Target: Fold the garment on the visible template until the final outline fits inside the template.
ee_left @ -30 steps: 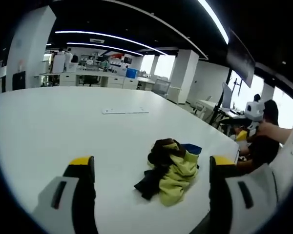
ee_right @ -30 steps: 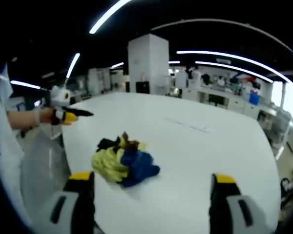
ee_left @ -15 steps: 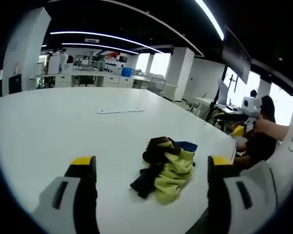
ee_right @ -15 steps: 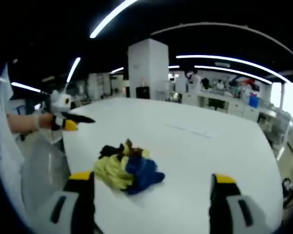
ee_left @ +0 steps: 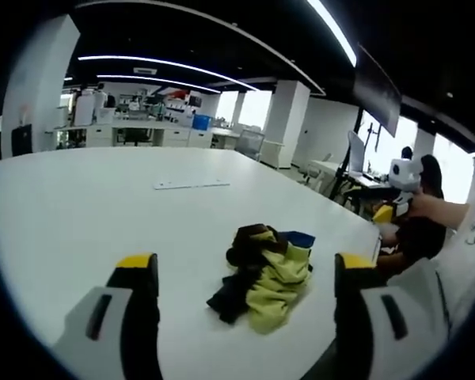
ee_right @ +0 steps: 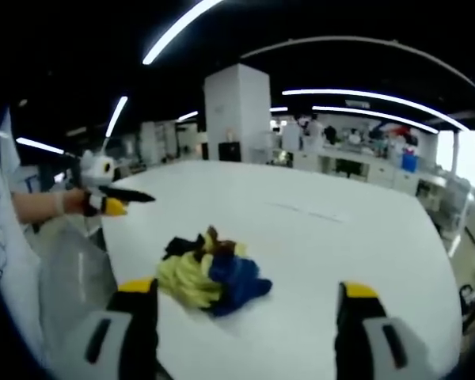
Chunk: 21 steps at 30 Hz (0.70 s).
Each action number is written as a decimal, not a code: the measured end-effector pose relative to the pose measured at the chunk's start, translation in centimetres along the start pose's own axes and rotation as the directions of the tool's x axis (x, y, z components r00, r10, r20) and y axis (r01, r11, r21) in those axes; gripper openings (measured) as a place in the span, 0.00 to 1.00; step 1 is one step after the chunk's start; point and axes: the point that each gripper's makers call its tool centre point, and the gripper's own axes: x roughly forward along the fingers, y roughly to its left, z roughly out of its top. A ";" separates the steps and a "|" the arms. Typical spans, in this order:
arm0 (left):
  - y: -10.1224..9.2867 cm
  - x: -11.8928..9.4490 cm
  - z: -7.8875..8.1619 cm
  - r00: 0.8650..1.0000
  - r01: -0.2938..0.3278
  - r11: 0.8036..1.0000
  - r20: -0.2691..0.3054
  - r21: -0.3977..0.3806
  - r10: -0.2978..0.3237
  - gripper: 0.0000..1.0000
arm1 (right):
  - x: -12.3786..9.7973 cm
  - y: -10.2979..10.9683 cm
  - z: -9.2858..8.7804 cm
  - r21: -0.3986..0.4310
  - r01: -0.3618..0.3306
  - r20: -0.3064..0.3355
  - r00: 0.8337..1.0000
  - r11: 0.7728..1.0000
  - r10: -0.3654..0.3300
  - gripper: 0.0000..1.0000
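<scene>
A crumpled garment (ee_left: 263,273) in yellow, black, brown and blue lies bunched on the white table (ee_left: 71,214), close to its near edge. My left gripper (ee_left: 244,265) hovers just short of the garment, jaws open wide with nothing between them. From the other side the garment (ee_right: 210,272) shows its blue part foremost. My right gripper (ee_right: 246,288) is open too and holds nothing. The left gripper (ee_right: 115,203) appears at the left of the right gripper view, held in a hand. The right gripper (ee_left: 386,212) appears at the right of the left gripper view.
A thin flat white strip (ee_left: 191,184) lies farther back on the table; in the right gripper view the strip (ee_right: 305,212) is faint. The table edge (ee_left: 362,229) runs close behind the garment. A white column (ee_right: 236,111) and office desks (ee_left: 142,134) stand beyond.
Both views have drifted slightly with the hands. The garment lies where it was, and both grippers stay open.
</scene>
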 end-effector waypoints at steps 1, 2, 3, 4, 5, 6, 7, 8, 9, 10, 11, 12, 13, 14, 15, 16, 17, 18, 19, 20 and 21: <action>0.0 0.0 -0.1 1.000 0.001 1.000 0.000 -0.002 -0.001 0.90 | 0.0 0.0 0.0 0.000 -0.001 0.000 1.000 1.000 0.001 0.94; 0.0 -0.1 -0.2 1.000 0.000 1.000 -0.002 -0.004 0.000 0.90 | 0.1 0.1 -0.1 -0.003 -0.002 -0.004 1.000 1.000 0.002 0.94; -0.1 -0.1 -0.3 1.000 0.000 1.000 -0.005 -0.005 0.000 0.90 | 0.1 0.1 -0.1 -0.004 -0.003 -0.007 1.000 1.000 0.003 0.94; -0.2 -0.2 -0.5 1.000 -0.001 1.000 -0.011 -0.003 0.001 0.90 | 0.2 0.2 -0.2 -0.005 -0.007 -0.011 1.000 1.000 0.007 0.95; -0.1 -0.2 -0.7 1.000 -0.003 1.000 -0.016 -0.001 0.002 0.90 | 0.2 0.2 -0.3 -0.005 -0.009 -0.013 1.000 1.000 0.009 0.95; -0.1 -0.3 -1.0 1.000 -0.004 1.000 -0.023 0.002 0.004 0.90 | 0.3 0.1 -0.4 -0.007 -0.009 -0.015 1.000 1.000 0.009 0.95; 0.0 -0.3 -1.2 1.000 -0.004 1.000 -0.029 0.004 0.004 0.90 | 0.4 0.1 -0.4 -0.006 -0.008 -0.016 1.000 1.000 0.008 0.95; 0.1 -0.5 -1.5 0.999 -0.006 1.000 -0.038 0.005 0.006 0.91 | 0.5 0.1 -0.6 0.000 -0.010 -0.022 1.000 1.000 0.010 0.95; 0.1 -0.6 -1.7 0.999 -0.010 1.000 -0.047 0.008 0.010 0.91 | 0.5 0.1 -0.7 0.002 -0.014 -0.028 1.000 1.000 0.014 0.95; 0.1 -0.7 -1.9 0.998 -0.013 1.000 -0.056 0.015 0.014 0.91 | 0.5 0.2 -0.7 0.002 -0.016 -0.032 0.999 1.000 0.017 0.96; 0.4 -0.9 -2.3 0.997 -0.026 0.999 -0.078 0.040 0.029 0.91 | 0.6 0.3 -0.9 0.001 -0.024 -0.040 0.999 1.000 0.024 0.98; 0.6 -1.1 -2.8 0.994 -0.026 0.997 -0.106 0.075 0.034 0.91 | 0.6 0.5 -0.9 -0.002 -0.031 -0.047 0.998 1.000 0.031 0.99; 0.5 -1.0 -2.9 0.994 -0.023 0.997 -0.108 0.072 0.030 0.91 | 0.7 0.4 -1.1 -0.007 -0.034 -0.057 0.998 0.999 0.034 0.99; 0.6 -1.1 -3.1 0.993 -0.024 0.997 -0.116 0.071 0.032 0.91 | 0.9 0.3 -1.3 -0.013 -0.034 -0.061 0.998 0.999 0.033 0.99; 0.6 -1.2 -3.2 0.992 -0.022 0.997 -0.119 0.068 0.030 0.92 | 0.9 0.4 -1.3 -0.018 -0.036 -0.064 0.997 0.999 0.035 0.99; 0.6 -1.2 -3.3 0.992 -0.020 0.998 -0.123 0.066 0.028 0.92 | 1.0 0.5 -1.3 -0.018 -0.036 -0.067 0.997 0.999 0.035 0.99; 0.6 -1.2 -3.4 0.991 -0.017 0.998 -0.130 0.064 0.025 0.92 | 1.0 0.6 -1.3 -0.018 -0.036 -0.068 0.997 0.999 0.035 0.99; 0.6 -1.2 -3.5 0.991 -0.015 0.998 -0.134 0.065 0.024 0.92 | 1.0 0.7 -1.2 -0.019 -0.039 -0.064 0.997 0.999 0.038 0.99; 0.6 -1.3 -3.5 0.991 -0.015 0.998 -0.135 0.066 0.024 0.92 | 1.1 0.8 -1.1 -0.017 -0.042 -0.063 0.997 0.999 0.041 0.99; 0.7 -1.3 -3.6 0.990 -0.014 0.998 -0.136 0.067 0.023 0.92 | 1.1 0.8 -1.2 -0.018 -0.044 -0.066 0.997 0.999 0.043 0.99; 0.8 -1.3 -3.6 0.990 -0.014 0.998 -0.137 0.068 0.023 0.92 | 1.2 0.8 -1.2 -0.021 -0.044 -0.069 0.997 0.999 0.042 0.99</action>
